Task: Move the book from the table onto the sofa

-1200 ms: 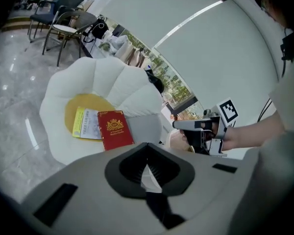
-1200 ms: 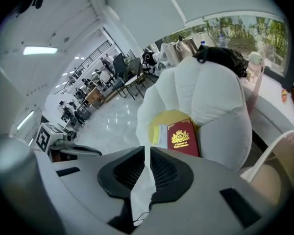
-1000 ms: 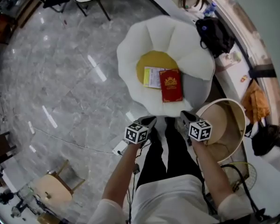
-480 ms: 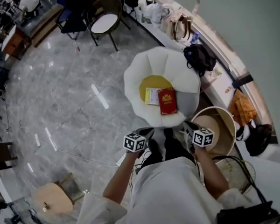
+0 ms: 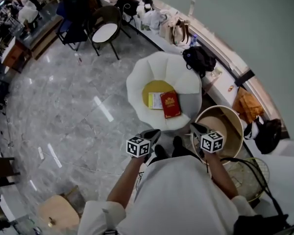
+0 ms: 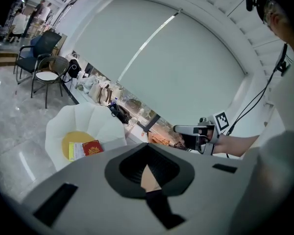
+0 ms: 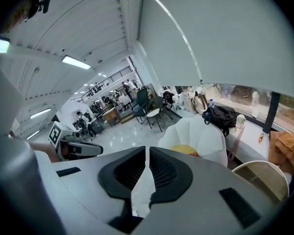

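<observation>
The red book (image 5: 170,104) lies flat on the white petal-shaped sofa (image 5: 152,77), half on its yellow seat cushion (image 5: 154,88), beside a pale booklet (image 5: 155,101). The left gripper view also shows the book (image 6: 92,147), far below. My left gripper (image 5: 152,135) and right gripper (image 5: 195,128) hover side by side in front of the person's body, short of the sofa and well above it. Both are shut with nothing between the jaws. The left gripper (image 6: 147,161) and right gripper (image 7: 147,158) each show their pads meeting.
A round beige table (image 5: 220,126) with a raised rim stands right of the sofa. A black bag (image 5: 198,58) lies on the ledge behind it. Chairs (image 5: 105,31) stand at the back left, a wire basket (image 5: 245,173) at the right, a wooden stool (image 5: 56,212) at the lower left.
Both grippers and the head camera have risen, so the sofa and book look smaller and farther below. The book has stayed on the sofa. Both grippers stayed shut and empty.
</observation>
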